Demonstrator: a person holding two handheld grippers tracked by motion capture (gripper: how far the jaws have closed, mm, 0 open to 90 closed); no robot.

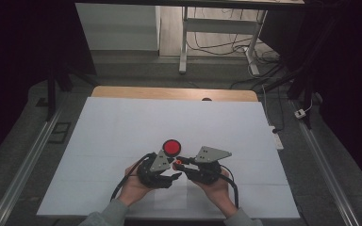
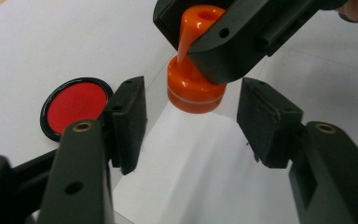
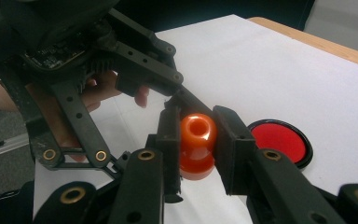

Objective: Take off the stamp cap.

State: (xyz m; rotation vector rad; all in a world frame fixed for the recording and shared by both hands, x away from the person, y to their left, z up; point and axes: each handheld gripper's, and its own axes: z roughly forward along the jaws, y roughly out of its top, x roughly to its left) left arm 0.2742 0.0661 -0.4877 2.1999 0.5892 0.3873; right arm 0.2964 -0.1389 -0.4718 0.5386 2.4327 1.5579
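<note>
Over the white sheet [image 1: 122,132] that covered the worktop [image 1: 169,93], I held an orange stamp [image 3: 196,144] clear of the paper in my right gripper [image 3: 198,140], its jaws clamped on the knob-shaped handle so that the wider base hung free below. My left gripper [image 2: 191,116] faced it with jaws parted on either side of that base, a gap showing on both sides and neither pad [image 2: 129,119] touching yet. Just beside us on the sheet lay a round red ink pad in its black rim [image 2: 77,105], near my left jaw and well short of the far wooden edge. In the high view both my hands met low at the middle of the sheet, my left hand [image 1: 134,186] and my right hand [image 1: 214,188] nearly knuckle to knuckle, with the red disc just beyond them. The step in hand looked like a grip on the stamp's base, perhaps to pull or twist it from the handle. To do it well, I judged, I should centre the base between my left jaws, close squarely on its straight side and not on the rounded shoulder, keep my right hold firm, and avoid tilting the stamp face toward the paper, where it could smear.
</note>
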